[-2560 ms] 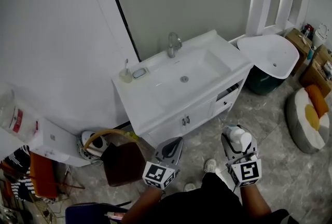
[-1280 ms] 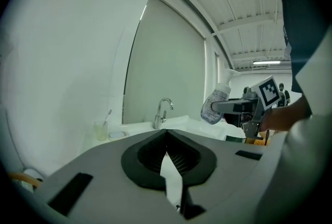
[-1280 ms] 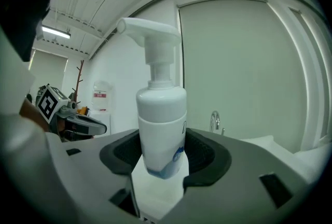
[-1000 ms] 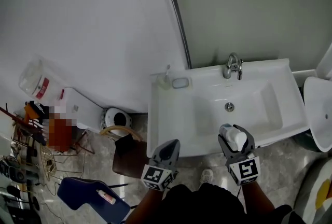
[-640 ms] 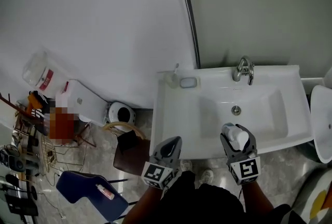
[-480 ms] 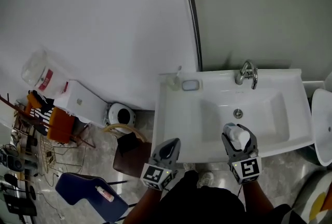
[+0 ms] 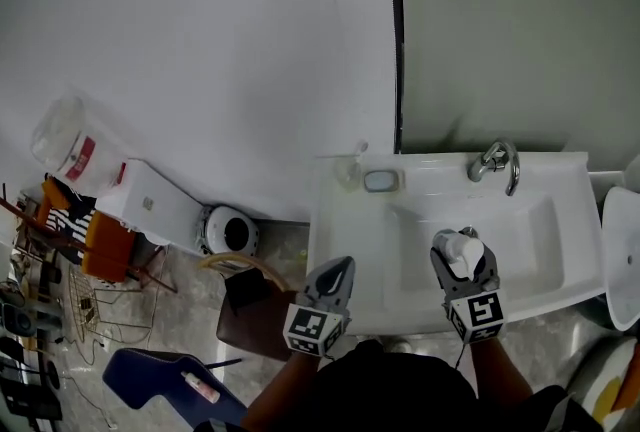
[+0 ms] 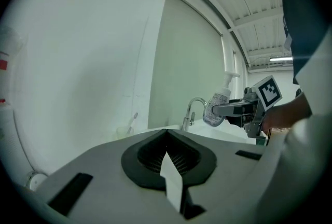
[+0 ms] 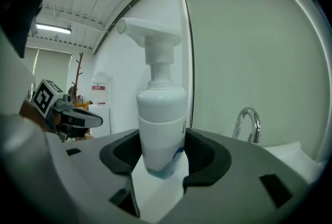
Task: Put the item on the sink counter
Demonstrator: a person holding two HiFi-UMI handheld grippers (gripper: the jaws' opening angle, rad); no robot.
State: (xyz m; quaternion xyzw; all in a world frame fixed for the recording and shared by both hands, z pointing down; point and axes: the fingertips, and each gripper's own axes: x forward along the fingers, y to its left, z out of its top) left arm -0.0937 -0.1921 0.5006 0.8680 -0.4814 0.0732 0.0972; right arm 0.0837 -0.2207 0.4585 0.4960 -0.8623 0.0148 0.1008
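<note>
A white pump bottle (image 9: 161,124) stands upright between the jaws of my right gripper (image 7: 462,260), which is shut on it. In the head view the bottle (image 7: 462,251) hangs over the basin of the white sink counter (image 7: 345,240), in front of the chrome tap (image 7: 494,161). My left gripper (image 7: 333,282) sits at the counter's front left edge, its jaws closed together with nothing in them. The left gripper view shows the bottle (image 8: 217,106) held out to the right, near the tap (image 8: 192,110).
A cup with a toothbrush (image 7: 350,168) and a soap dish (image 7: 381,181) rest at the counter's back left. A brown stool (image 7: 250,305), a round bin (image 7: 231,231) and a white box (image 7: 155,207) stand on the floor to the left. A second white basin (image 7: 622,250) is at the right edge.
The sink has come nearer under both grippers. The right gripper with the bottle now hangs over the basin, and the left gripper has reached the counter's front edge.
</note>
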